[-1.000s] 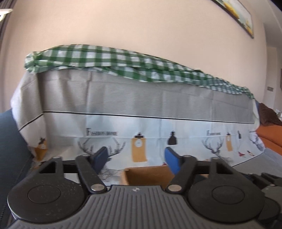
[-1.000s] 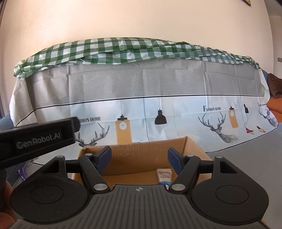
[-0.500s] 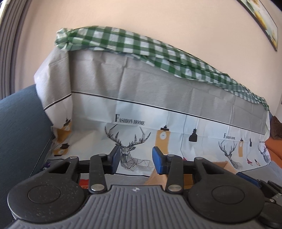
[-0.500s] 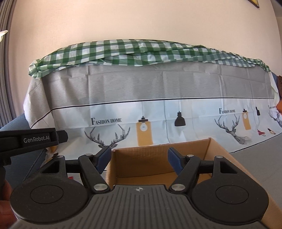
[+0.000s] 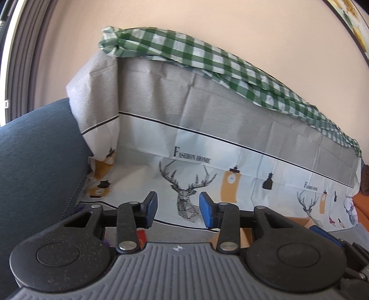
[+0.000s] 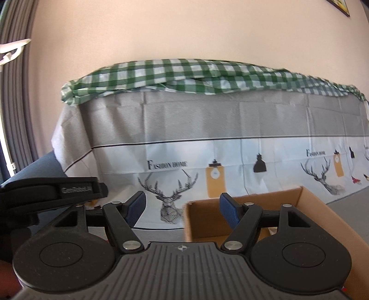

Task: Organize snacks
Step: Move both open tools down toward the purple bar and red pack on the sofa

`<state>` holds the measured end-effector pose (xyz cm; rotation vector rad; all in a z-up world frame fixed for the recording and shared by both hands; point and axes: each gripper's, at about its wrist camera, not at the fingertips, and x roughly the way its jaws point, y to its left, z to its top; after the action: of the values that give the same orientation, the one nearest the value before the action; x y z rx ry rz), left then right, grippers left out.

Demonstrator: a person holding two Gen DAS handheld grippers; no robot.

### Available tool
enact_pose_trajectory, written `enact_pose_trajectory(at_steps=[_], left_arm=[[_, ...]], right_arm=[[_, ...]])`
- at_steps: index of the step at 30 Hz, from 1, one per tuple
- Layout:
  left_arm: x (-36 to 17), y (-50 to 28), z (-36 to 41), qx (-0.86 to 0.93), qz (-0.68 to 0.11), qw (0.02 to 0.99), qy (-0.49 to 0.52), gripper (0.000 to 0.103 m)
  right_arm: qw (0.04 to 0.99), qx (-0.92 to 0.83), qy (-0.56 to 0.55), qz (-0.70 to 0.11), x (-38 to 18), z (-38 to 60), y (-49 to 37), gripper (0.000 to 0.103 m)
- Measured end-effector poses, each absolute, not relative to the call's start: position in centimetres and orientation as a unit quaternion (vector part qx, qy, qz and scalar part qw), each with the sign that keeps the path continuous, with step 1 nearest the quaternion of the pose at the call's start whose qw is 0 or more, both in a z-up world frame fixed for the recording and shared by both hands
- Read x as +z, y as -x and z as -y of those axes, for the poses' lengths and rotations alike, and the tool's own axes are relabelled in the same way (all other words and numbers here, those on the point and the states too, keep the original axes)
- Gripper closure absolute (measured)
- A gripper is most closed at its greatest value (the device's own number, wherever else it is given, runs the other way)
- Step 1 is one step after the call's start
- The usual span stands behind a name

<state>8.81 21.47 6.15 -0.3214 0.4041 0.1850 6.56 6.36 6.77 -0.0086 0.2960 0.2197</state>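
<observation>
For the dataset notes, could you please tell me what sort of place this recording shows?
Probably a home living room: a sofa-like piece draped in a deer-print cover with a green checked cloth on top, a framed picture on the wall, and a cardboard box in front.

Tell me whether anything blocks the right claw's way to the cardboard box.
Nothing visible does. The right claw is open and empty, and the cardboard box sits right ahead of it with its top open. The left claw is off to the side, clear of that path.

"FASHION HOME" on tablecloth [image 6: 230, 157], "GenRobot.AI" on left gripper [image 6: 76, 189]
</observation>
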Motion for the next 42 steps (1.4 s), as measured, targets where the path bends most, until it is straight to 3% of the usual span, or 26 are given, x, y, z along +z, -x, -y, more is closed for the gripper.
enact_pose_trajectory(at_steps=[11,16,18,42], left_arm=[[5.2,-9.1,-25.2,0.133,-0.222,0.946,0.193,0.06],[4.7,-9.7,-26.7,0.141,-0.237,0.939,0.207,0.081],[4.5,-9.9,-27.2,0.145,-0.244,0.935,0.211,0.085],[0.5,-12.3,-32.1,0.142,-0.339,0.868,0.333,0.085]], right_arm=[[0.981,0.135,0.021,-0.138,6.0,-9.3,-5.6,0.031],[0.979,0.14,0.026,-0.146,5.3,-10.1,-5.6,0.031],[0.978,0.144,0.03,-0.148,5.1,-10.5,-5.5,0.031],[0.968,0.162,0.069,-0.179,2.1,-13.3,-5.6,0.031]])
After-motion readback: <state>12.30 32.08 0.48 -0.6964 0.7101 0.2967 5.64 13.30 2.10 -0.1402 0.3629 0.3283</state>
